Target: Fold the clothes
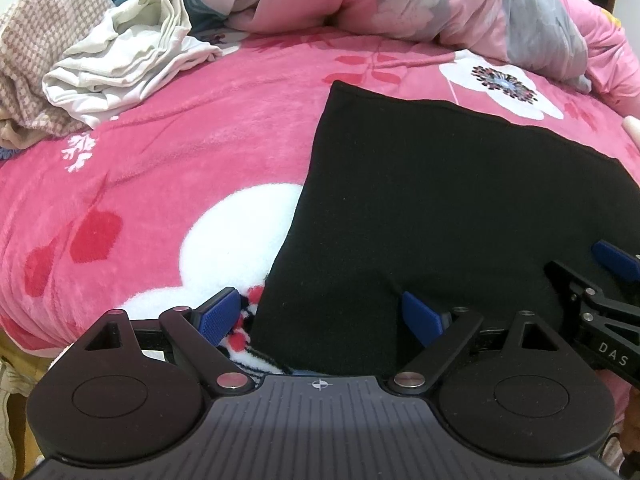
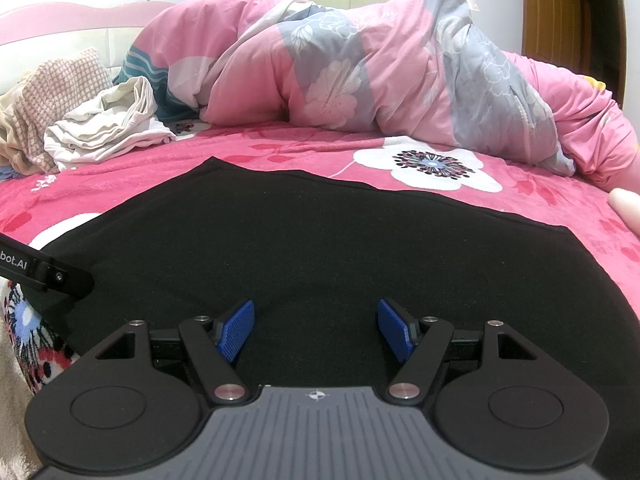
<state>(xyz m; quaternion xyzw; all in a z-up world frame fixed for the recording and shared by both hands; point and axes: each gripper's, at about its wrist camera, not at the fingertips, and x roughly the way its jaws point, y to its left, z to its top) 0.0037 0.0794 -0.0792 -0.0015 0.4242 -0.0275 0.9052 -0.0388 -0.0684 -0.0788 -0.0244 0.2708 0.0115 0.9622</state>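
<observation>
Black garment spread flat on the bed, at its near edge. My left gripper straddles its left hem, my right gripper hovers above the cloth; both spread, pinching nothing. Next, I judge: clamp the near hem and fold.
</observation>
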